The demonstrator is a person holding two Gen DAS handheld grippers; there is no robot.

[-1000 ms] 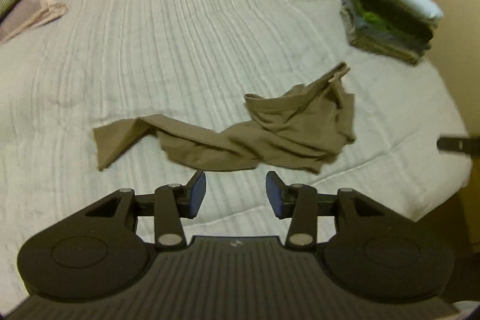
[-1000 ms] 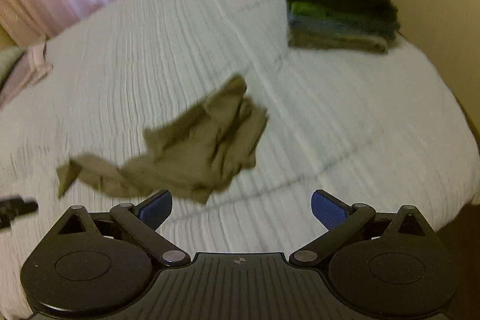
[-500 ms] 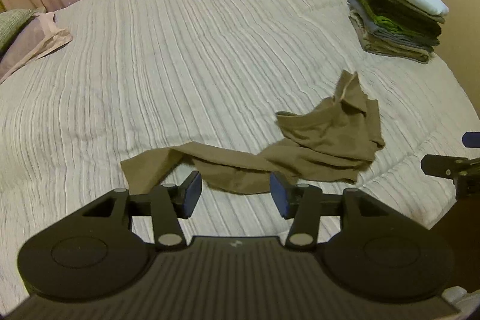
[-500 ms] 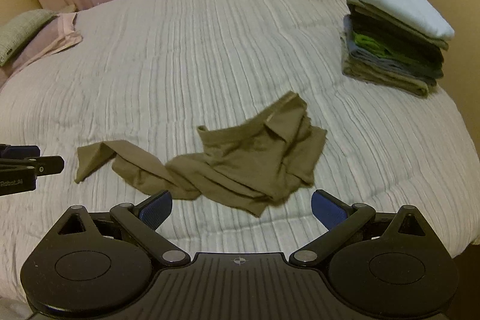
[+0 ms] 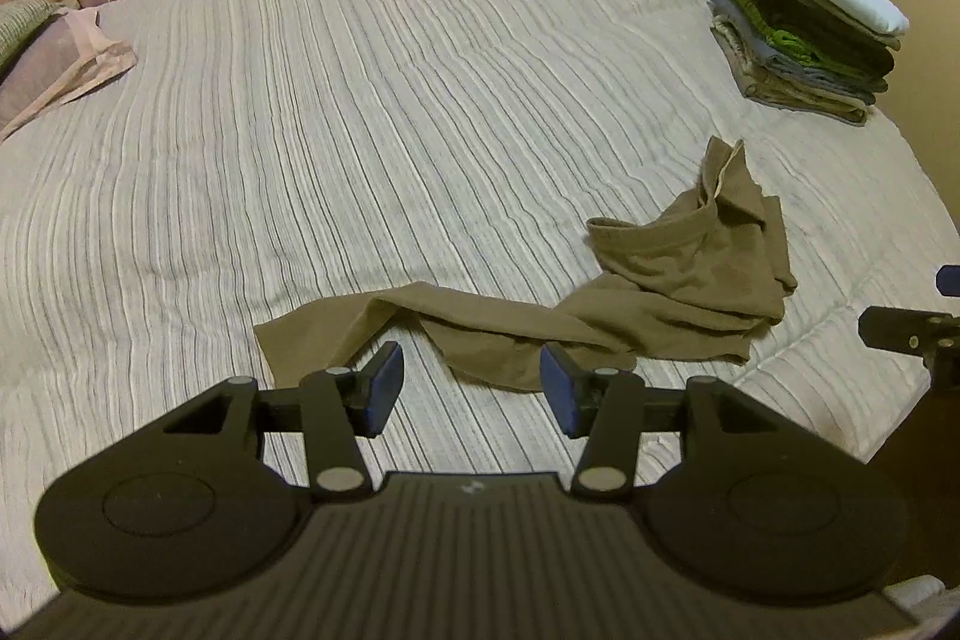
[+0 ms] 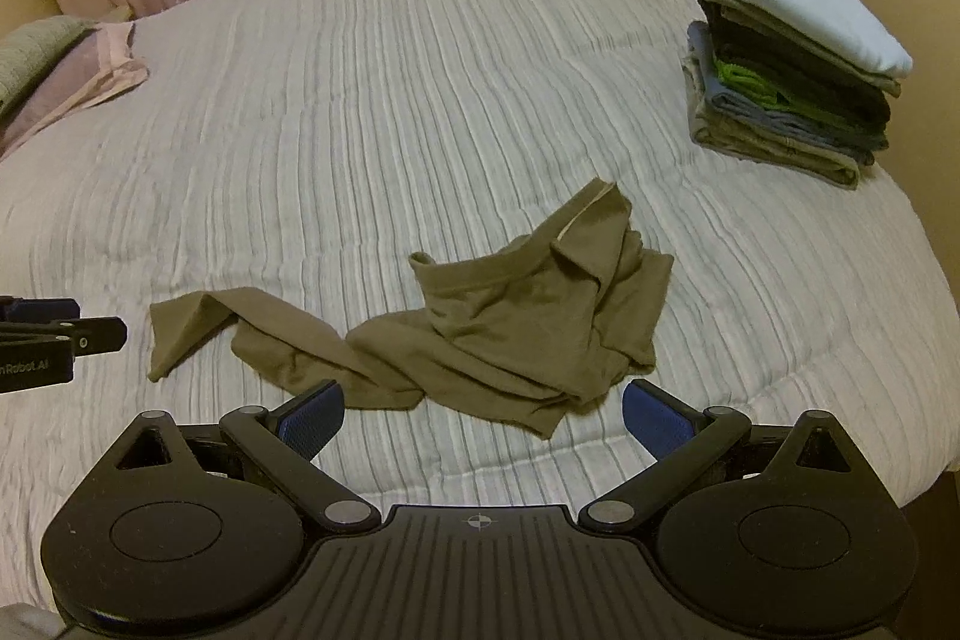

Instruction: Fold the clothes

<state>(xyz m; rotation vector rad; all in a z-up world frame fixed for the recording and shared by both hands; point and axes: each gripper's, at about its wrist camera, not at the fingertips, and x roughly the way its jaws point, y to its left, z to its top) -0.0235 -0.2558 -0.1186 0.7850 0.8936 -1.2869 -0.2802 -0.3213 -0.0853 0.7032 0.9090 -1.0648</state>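
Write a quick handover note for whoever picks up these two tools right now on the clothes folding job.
Left tool: open, empty, above the near edge of the bed.
Right tool: open wide, empty.
Brown shirt: crumpled on the bed just ahead of both tools, one sleeve trailing left.
Done: a stack of folded clothes sits at the far right corner.
Left: spread the shirt flat, fold it, add it to the stack.

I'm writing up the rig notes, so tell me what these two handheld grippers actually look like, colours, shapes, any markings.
Both are matte black. The left gripper and the right gripper each have a ribbed body with a small crosshair mark, two round discs at the sides, and jointed black links with silver pivot pins. The fingers carry blue textured pads. Seen side-on from the right wrist view, the left gripper bears white lettering, partly cut off. No cables or sleeves show.
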